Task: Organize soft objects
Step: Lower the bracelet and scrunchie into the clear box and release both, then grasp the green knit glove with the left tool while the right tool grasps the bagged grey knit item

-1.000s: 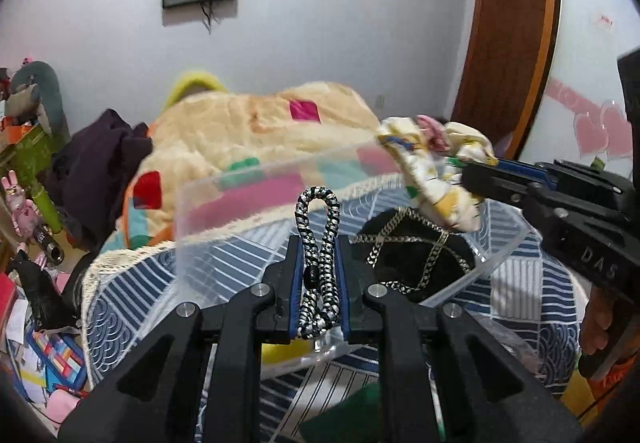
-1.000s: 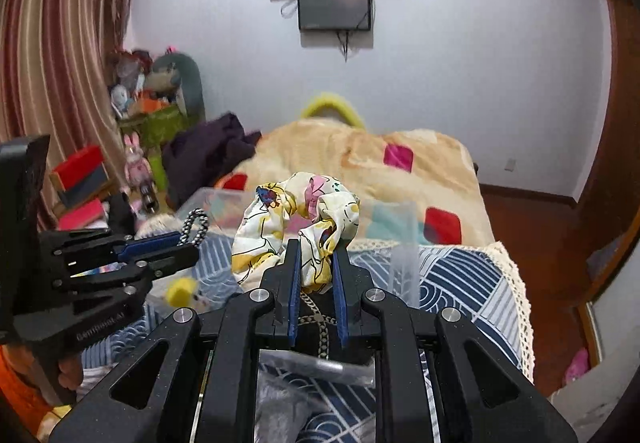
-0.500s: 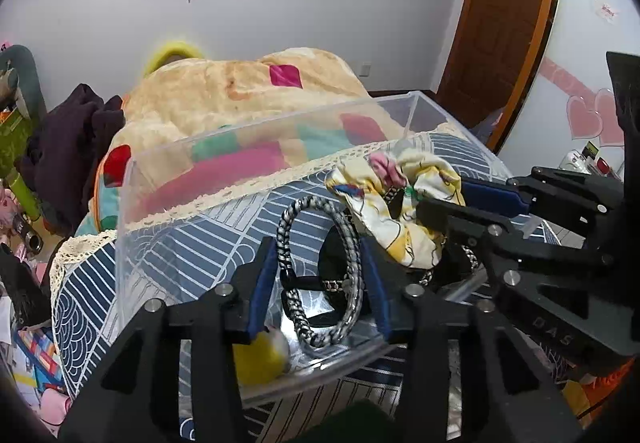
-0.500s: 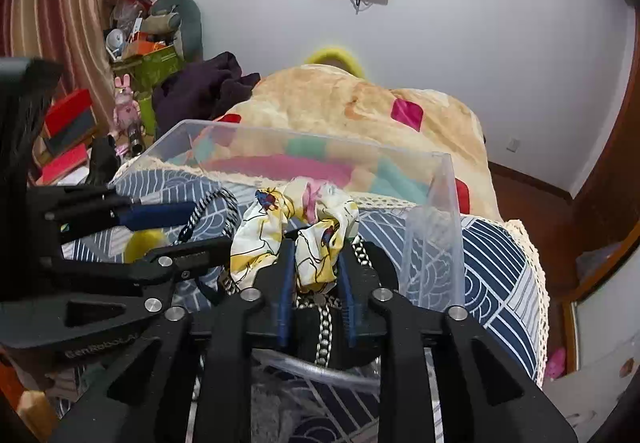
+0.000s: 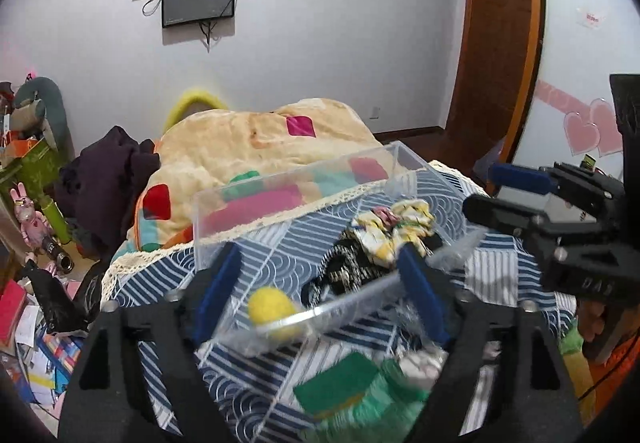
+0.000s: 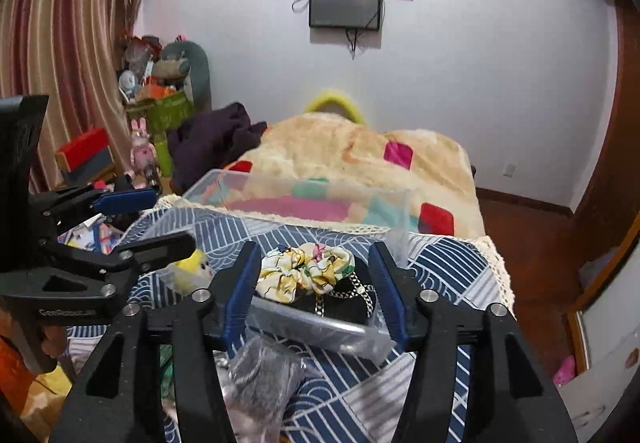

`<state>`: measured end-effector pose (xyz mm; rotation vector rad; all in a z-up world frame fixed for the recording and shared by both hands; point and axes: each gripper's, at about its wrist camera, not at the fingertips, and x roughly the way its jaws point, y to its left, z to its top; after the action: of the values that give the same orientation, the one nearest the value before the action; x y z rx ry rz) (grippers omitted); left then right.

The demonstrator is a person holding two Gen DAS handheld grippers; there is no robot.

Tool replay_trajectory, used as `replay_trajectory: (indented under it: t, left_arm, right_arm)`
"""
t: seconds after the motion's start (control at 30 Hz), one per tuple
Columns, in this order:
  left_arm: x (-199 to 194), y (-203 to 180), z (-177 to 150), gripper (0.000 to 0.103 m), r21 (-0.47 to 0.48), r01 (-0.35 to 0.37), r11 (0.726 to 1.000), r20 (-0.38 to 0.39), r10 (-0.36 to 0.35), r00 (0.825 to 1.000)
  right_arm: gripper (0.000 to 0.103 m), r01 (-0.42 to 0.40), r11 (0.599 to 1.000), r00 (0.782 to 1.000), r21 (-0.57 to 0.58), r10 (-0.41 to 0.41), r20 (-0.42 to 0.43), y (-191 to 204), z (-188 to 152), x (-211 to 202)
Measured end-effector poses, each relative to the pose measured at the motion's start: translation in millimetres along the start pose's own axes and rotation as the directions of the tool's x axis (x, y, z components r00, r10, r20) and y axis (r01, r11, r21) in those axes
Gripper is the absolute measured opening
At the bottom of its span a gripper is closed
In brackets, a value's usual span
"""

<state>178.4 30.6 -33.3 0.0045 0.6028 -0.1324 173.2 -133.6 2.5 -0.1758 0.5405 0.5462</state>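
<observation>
The left tool (image 5: 320, 275) stands wide apart and holds nothing, its blue-padded fingers (image 5: 218, 283) spread before the near wall of a clear plastic bin (image 5: 280, 183). The right tool (image 6: 316, 283) is likewise wide and empty, its tips at either side of the bin's near edge. Inside the bin (image 6: 304, 195), the yellow floral scrunchie (image 6: 306, 271) lies on a black item crossed by a metal chain (image 6: 340, 297); in the left wrist view the scrunchie (image 5: 394, 229) sits toward the bin's right end. A black-and-white braided hair tie (image 5: 340, 267) lies just left of it, partly blurred. A yellow fuzzy ball (image 5: 272, 309) rests at the bin's near left corner. The bin stands on a blue patterned cloth (image 6: 452, 263) with a cream lace edge. In front of the bin lie a green sponge-like piece (image 5: 340, 383) and a grey fuzzy item (image 6: 264, 371). Beyond is a bed with a beige blanket (image 6: 360, 147).
</observation>
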Motion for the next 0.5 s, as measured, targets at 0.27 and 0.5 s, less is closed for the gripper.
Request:
replay_trajectory:
  t: [0.27, 0.5]
  left_arm:
    - [-14, -5, -43, 0.096, -0.014, 0.004, 1.000, -0.052, -0.005, 0.999]
    - [-11, -11, -87, 0.096, -0.076, 0.050, 0.996, -0.122, -0.059, 0.991]
  right_arm:
    - [0.073, -0.006, 1.000, 0.999, 0.010, 0.006, -0.032, 3, -32, -7]
    - [0.073, -0.037, 0.996, 0.991, 0.084, 0.048, -0.124, 0, -63, 3]
